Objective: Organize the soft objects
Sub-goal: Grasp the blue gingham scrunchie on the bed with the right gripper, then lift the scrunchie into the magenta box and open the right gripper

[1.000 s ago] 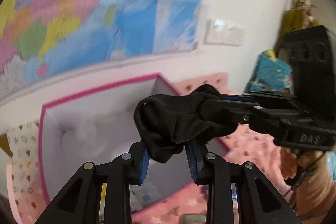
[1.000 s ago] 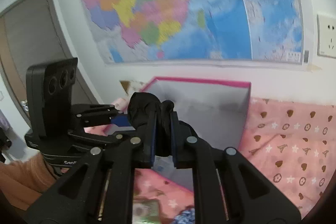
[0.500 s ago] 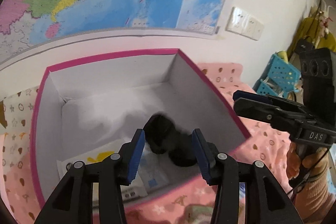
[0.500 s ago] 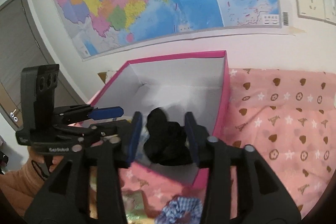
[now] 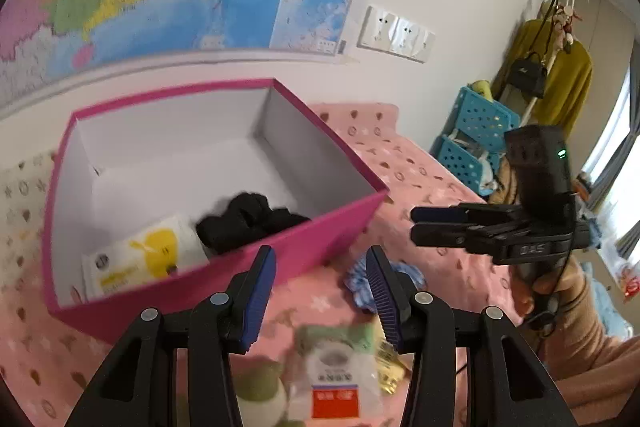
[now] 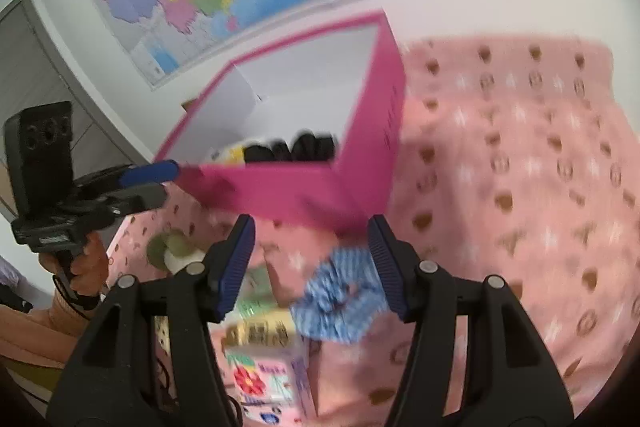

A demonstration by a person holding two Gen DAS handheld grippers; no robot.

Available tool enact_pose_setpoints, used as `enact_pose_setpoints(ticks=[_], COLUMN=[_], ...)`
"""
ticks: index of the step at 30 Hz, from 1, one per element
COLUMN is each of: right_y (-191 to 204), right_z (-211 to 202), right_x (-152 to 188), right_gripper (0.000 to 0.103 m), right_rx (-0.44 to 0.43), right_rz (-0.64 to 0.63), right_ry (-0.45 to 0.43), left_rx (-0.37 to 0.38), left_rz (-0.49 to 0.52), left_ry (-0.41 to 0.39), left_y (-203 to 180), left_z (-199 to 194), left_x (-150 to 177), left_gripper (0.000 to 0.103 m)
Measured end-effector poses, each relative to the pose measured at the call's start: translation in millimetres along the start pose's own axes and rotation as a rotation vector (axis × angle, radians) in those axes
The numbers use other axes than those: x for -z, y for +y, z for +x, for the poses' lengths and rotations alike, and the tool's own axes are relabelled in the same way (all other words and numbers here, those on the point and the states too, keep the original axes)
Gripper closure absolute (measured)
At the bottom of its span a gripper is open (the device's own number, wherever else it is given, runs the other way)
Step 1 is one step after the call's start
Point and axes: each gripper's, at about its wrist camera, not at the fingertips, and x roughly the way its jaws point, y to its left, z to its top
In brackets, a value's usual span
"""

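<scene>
The black cloth is lying bunched inside the pink box, just beside a white and yellow packet, dropped there because the box is serving as the bin for soft things. Both claws are standing open and holding nothing: the left gripper is hanging over the bedspread in front of the box, while the right gripper, whose jaws have just been opening, is pointing at a blue checked scrunchie, probably the next soft item. 2 or 3 blurred packets are crowding the bedspread below the box's near wall.
</scene>
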Motion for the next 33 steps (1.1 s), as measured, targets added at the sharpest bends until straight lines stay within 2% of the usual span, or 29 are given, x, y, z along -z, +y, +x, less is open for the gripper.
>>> enact_pose_setpoints(ticks=[5,9,16,18,20,21,22,23,28,33], right_y=[-5,-14,-23,-24,-23,-22,-22,-21,-11,18], right_z=[3,16,39,42,45,45,44,42,18,-13], right_x=[23,34,41,41,42,43,44,45,40,28], right_gripper=[0.043,0.043,0.043,0.050,0.070,0.073,0.084,0.089,0.091,0.091], right_rx=[-0.004,0.060,0.051,0.049,0.052,0.054,0.055,0.050,0.005,-0.046], right_rz=[0.032,0.057,0.071,0.068,0.058,0.048,0.037,0.031,0.012,-0.057], right_ry=[0.021,0.059,0.092,0.093,0.100,0.101,0.100,0.090,0.013,-0.068], left_rx=[0.034,0.066,0.089,0.091,0.099,0.102,0.107,0.117,0.154,0.201], left_rz=[-0.027,-0.033,-0.029,-0.037,-0.047,-0.051,-0.056,-0.063,-0.077,-0.095], left_ry=[0.028,0.067,0.131,0.152,0.167,0.175,0.182,0.190,0.216,0.237], left_y=[0,-5,-16,-17,-17,-17,-17,-18,-22,-26], left_z=[1,10,34,43,49,52,55,58,70,75], left_x=[20,33,41,41,42,43,43,43,42,40], left_gripper=[0.055,0.055,0.055,0.055,0.055,0.055,0.055,0.055,0.055,0.055])
